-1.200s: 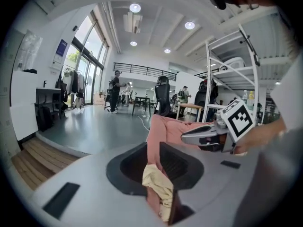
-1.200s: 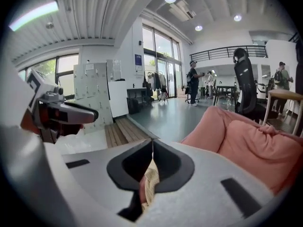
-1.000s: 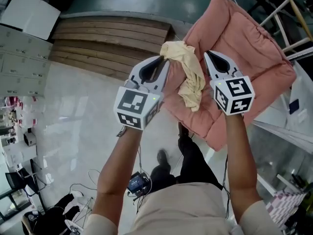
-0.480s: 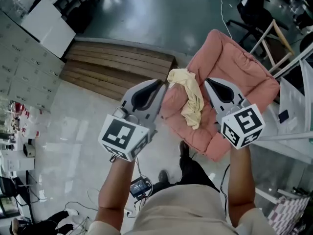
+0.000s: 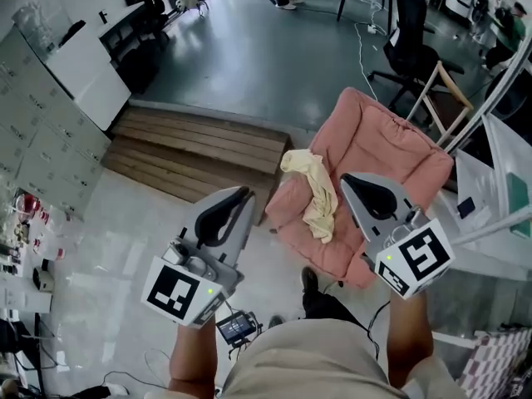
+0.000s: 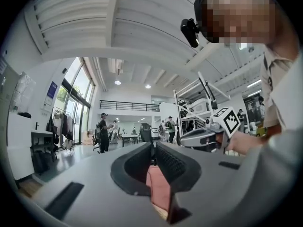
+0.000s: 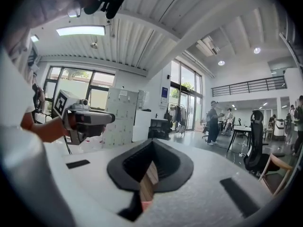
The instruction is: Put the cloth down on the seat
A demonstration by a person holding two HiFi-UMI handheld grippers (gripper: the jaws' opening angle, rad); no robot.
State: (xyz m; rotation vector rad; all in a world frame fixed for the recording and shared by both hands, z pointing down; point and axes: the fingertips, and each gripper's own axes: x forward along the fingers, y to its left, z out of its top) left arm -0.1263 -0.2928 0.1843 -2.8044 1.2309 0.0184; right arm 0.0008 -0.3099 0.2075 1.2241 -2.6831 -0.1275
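The pink cushioned seat [image 5: 391, 152] sits right of centre, smaller in the frame than a second ago, and more of the wooden platform [image 5: 199, 152] shows to its left. The left gripper [image 5: 242, 192] and right gripper [image 5: 347, 179] were close on either side of the cloth then. They now sit lower in the frame, clear of it, each with its jaws closed together on nothing. The yellow cloth [image 5: 316, 198] lies draped over the seat's lower-left edge.
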